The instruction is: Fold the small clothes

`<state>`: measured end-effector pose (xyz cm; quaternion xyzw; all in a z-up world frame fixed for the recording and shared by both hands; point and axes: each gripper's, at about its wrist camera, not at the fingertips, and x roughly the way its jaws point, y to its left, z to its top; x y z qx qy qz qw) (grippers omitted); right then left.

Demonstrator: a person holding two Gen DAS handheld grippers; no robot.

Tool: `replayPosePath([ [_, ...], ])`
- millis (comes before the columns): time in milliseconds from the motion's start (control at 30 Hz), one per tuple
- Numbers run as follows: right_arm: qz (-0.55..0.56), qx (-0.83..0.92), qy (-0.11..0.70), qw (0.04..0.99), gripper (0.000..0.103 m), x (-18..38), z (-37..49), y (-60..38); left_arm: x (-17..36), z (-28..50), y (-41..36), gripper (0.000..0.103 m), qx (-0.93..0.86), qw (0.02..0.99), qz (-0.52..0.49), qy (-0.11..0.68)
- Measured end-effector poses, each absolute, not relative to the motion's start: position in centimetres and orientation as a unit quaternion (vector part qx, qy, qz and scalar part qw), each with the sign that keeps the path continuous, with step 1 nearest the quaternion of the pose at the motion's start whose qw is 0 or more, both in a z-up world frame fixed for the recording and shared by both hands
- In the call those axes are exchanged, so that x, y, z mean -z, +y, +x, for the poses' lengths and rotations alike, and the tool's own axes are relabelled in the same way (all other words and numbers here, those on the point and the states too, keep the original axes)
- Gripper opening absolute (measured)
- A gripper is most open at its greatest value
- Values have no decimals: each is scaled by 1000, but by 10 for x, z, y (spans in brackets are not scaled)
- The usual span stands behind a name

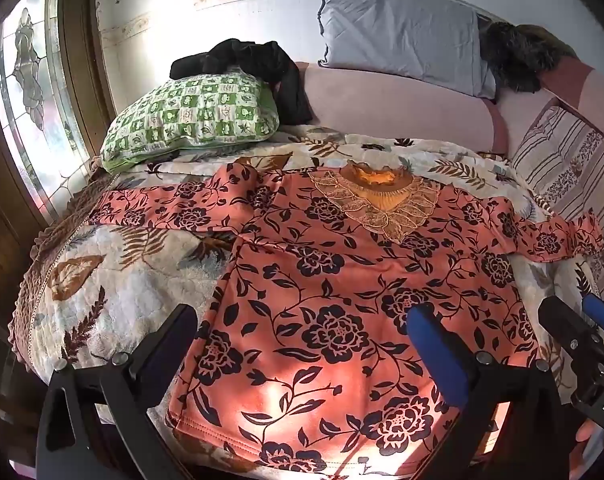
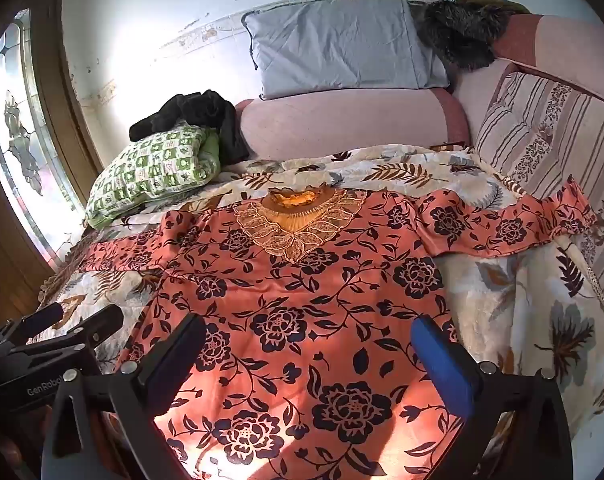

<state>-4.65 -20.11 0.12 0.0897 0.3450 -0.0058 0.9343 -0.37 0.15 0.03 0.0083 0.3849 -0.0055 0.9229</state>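
Observation:
An orange blouse [image 1: 334, 280] with dark flowers and a lace collar [image 1: 378, 204] lies flat, face up, on a leaf-patterned bedspread [image 1: 113, 280], both sleeves spread sideways. My left gripper [image 1: 302, 324] hovers open above the blouse's lower left part, with nothing between its fingers. My right gripper [image 2: 310, 336] is open too, above the lower right part of the blouse [image 2: 302, 292]; its jaws are empty. In the left wrist view the right gripper [image 1: 578, 320] shows at the right edge. In the right wrist view the left gripper [image 2: 81, 316] shows at the left edge.
A green checked pillow [image 1: 189, 120] with a black garment [image 1: 257, 64] on it lies at the back left. A grey pillow [image 1: 398, 36] leans on the wall above a pink bolster [image 1: 390, 108]. A striped cushion [image 2: 550, 140] stands at the right, a stained-glass window [image 1: 29, 92] at the left.

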Motion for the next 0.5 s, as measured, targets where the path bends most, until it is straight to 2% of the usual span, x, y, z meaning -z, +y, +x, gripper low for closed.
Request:
replayPosePath([
  [500, 83, 8, 340, 937, 103, 0, -48, -199, 1, -2, 1, 103, 4, 922, 5, 388],
])
